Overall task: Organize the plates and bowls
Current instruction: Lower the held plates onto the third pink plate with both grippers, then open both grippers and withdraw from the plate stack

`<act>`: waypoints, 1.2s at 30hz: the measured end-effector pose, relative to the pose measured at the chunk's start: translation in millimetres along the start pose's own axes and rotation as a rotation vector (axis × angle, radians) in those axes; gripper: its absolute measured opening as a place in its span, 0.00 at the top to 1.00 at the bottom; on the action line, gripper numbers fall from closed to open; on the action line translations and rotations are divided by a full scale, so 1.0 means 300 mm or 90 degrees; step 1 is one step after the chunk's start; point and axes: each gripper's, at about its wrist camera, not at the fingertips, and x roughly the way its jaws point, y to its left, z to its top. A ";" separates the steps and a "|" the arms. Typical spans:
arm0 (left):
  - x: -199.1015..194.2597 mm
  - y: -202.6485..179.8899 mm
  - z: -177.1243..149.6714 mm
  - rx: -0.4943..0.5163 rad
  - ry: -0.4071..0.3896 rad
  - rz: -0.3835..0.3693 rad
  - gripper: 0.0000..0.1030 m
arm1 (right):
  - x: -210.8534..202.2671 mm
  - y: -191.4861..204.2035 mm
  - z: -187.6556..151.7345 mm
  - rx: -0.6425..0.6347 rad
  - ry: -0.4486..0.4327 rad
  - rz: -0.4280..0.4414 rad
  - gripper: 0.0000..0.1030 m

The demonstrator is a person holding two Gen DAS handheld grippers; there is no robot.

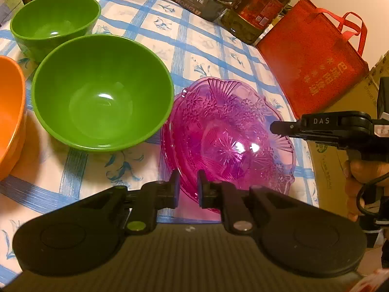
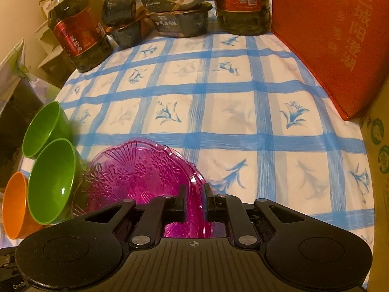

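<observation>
A stack of pink see-through patterned plates (image 1: 226, 131) lies on the checked tablecloth, also in the right wrist view (image 2: 136, 177). My left gripper (image 1: 188, 182) has its jaws narrowly apart around the stack's near rim. My right gripper (image 2: 194, 194) is closed to a narrow gap on the rim of the top pink plate at the stack's right side, and shows in the left wrist view (image 1: 279, 127). Left of the plates stand a large green bowl (image 1: 102, 92), a second green bowl (image 1: 54, 22) behind it, and an orange bowl (image 1: 9, 116).
A red fabric bag (image 1: 313, 65) stands at the table's right edge beside a cardboard box (image 2: 379, 150). Oil bottles (image 2: 77, 36) and stacked food boxes (image 2: 175, 7) line the far edge. Bare tablecloth (image 2: 243, 112) spreads to the right of the plates.
</observation>
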 end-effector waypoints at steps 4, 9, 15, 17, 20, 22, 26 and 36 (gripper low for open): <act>0.013 0.001 0.004 -0.004 0.005 -0.001 0.88 | 0.014 -0.002 0.002 0.000 0.002 -0.001 0.88; 0.021 0.004 0.008 -0.010 0.001 0.002 0.87 | 0.029 0.004 0.006 -0.008 -0.001 -0.002 0.88; 0.020 -0.001 0.002 -0.004 -0.006 0.004 0.76 | 0.023 -0.016 0.014 0.027 -0.029 0.021 0.73; 0.016 -0.001 -0.004 -0.002 -0.008 0.004 0.74 | 0.007 -0.017 0.014 0.030 -0.038 0.015 0.69; 0.003 0.001 -0.016 -0.003 -0.012 0.004 0.72 | -0.033 -0.016 -0.003 0.037 -0.053 0.011 0.63; -0.016 0.001 -0.029 -0.001 -0.018 0.001 0.70 | -0.065 -0.008 -0.020 0.038 -0.064 0.011 0.60; -0.061 0.005 -0.060 0.002 -0.019 -0.003 0.63 | -0.138 0.023 -0.079 0.040 -0.083 0.005 0.51; -0.217 0.040 -0.172 0.060 -0.061 0.022 0.55 | -0.289 0.159 -0.348 0.077 -0.127 -0.053 0.43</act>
